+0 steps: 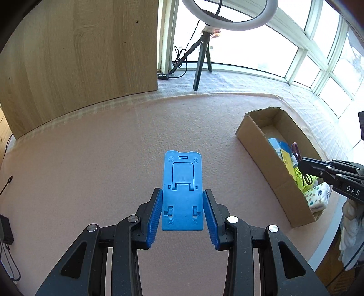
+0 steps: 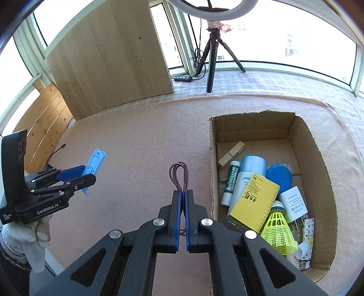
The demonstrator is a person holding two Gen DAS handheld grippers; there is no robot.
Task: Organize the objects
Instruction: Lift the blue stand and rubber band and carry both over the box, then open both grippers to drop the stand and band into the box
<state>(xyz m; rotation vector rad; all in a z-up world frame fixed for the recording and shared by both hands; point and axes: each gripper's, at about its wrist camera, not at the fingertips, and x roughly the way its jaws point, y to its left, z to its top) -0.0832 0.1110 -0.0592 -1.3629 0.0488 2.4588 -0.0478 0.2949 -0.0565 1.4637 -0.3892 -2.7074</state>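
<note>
The ring light (image 2: 213, 9) is cut off by the top edge.

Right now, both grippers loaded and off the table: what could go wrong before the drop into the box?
1. Left gripper pinches the blue phone stand only near its lower end; it could pivot or slip.
2. Right gripper holds the thin purple hair tie; its loop may snag.
3. Cardboard box is crowded near the shuttlecock.

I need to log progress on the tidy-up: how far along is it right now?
Mostly done: the cardboard box already holds a clothespin, tubes, a yellow card and a shuttlecock. In hand: the left tongs grip a blue phone stand, and the right tongs are shut on a purple hair tie. Both items remain to go in the box; nothing else lies loose on the pink mat.
</note>
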